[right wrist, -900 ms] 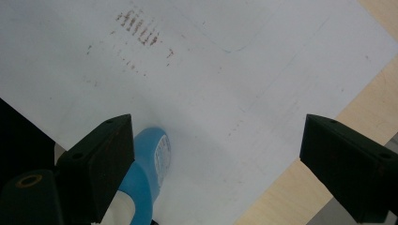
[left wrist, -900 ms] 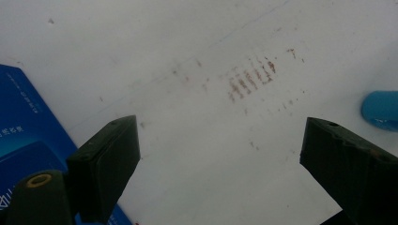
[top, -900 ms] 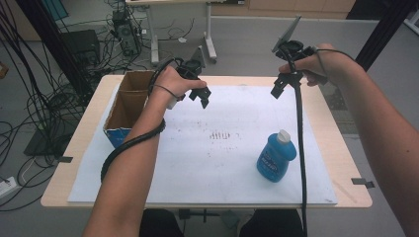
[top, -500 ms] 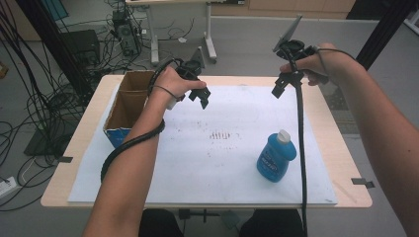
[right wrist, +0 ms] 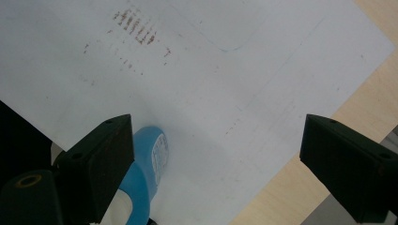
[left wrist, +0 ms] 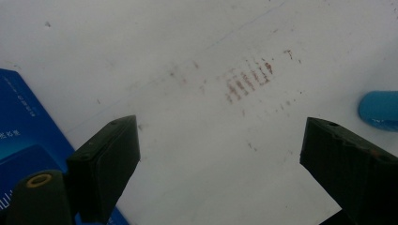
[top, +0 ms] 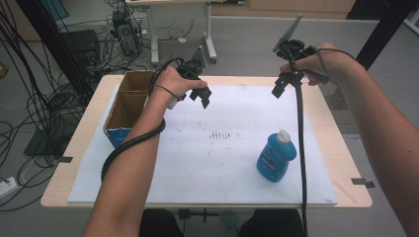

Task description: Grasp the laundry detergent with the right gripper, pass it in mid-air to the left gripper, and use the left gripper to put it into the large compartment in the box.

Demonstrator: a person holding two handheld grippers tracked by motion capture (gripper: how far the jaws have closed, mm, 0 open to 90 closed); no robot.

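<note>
A blue bottle point(top: 275, 158) with a white cap stands upright on the white sheet point(top: 222, 163), right of centre. My left gripper point(top: 197, 96) hovers over the sheet's far left part, beside the cardboard box point(top: 126, 106). In the left gripper view its jaws point(left wrist: 218, 126) stand wide apart over bare sheet with nothing between them, and the bottle point(left wrist: 380, 110) shows at the right edge. My right gripper point(top: 284, 86) is held high over the far right of the sheet. Its jaws point(right wrist: 216, 122) are open and empty, with the bottle point(right wrist: 150, 164) below them.
Reddish-brown smudges point(top: 220, 134) mark the sheet's middle. The open cardboard box with a blue side point(left wrist: 23, 136) sits at the table's left. The wooden table edge point(right wrist: 366, 93) lies right of the sheet. Each gripper trails a black cable point(top: 300, 148). Cables and stands crowd the floor beyond.
</note>
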